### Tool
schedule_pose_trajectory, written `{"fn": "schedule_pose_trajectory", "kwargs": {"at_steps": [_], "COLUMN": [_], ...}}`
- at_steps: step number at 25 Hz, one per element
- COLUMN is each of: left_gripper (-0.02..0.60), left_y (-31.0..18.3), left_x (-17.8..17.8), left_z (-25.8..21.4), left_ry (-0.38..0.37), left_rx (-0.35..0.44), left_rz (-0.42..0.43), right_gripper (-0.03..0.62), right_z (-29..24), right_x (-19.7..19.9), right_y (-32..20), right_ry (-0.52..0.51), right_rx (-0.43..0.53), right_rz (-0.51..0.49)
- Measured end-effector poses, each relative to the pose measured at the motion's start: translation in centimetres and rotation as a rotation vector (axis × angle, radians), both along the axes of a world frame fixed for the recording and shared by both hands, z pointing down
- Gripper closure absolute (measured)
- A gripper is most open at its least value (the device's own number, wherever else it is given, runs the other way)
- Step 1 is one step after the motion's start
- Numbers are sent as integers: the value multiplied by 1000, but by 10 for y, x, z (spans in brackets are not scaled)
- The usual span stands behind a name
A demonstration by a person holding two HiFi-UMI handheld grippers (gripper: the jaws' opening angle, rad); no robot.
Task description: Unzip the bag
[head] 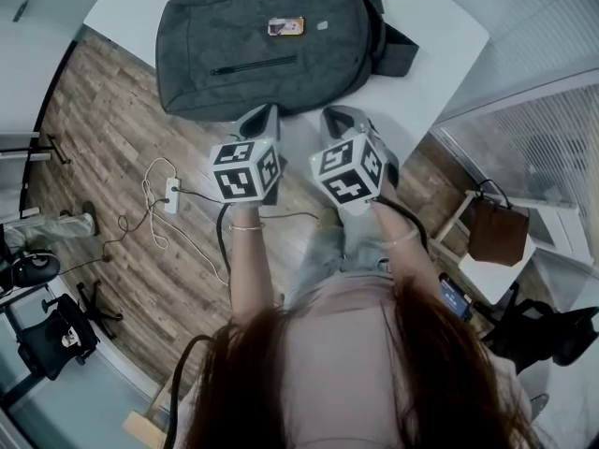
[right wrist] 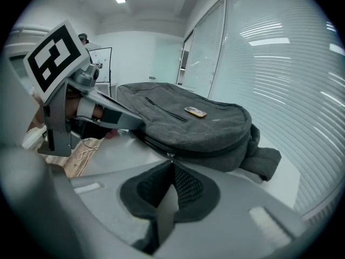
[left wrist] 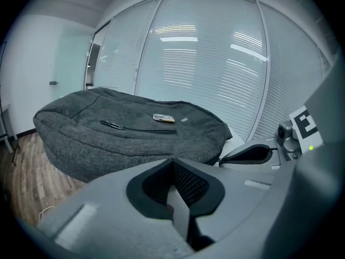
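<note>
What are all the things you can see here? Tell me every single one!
backpack: one, dark grey, lying flat on the table
label: one, orange, on the backpack's front
table: one, white, under the backpack
power strip: one, white, on the wooden floor
brown bag: one, brown, on a white stool at the right
office chair: one, black, on the floor at the lower left
left gripper: one, grey, jaws shut and empty, just short of the backpack
right gripper: one, grey, jaws shut, tips at the backpack's near edge
</note>
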State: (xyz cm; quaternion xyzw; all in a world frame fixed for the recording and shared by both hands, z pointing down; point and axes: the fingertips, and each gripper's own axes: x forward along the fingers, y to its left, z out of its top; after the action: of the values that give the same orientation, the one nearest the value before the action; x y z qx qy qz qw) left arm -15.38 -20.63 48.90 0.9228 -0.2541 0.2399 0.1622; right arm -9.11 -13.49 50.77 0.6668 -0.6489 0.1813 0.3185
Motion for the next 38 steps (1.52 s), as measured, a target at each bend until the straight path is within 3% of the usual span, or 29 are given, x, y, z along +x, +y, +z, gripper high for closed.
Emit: {"fn": "schedule_pose_trajectory", "kwargs": {"at_steps": [12,38], "left_gripper": [572,572], "left_y": [0,-1], "left_x": [1,6], "left_z": [4,10], "left_ry": [-36,-163], "left_rx": [-14,22], "left_rz": [10,-62], "right_gripper": [583,583], "right_z": [-4,-21], "right_x": [19,79], "right_y": [5,7], "right_ry": [-4,-8], "right_rx": [12,53], "right_rz": [21,-100]}}
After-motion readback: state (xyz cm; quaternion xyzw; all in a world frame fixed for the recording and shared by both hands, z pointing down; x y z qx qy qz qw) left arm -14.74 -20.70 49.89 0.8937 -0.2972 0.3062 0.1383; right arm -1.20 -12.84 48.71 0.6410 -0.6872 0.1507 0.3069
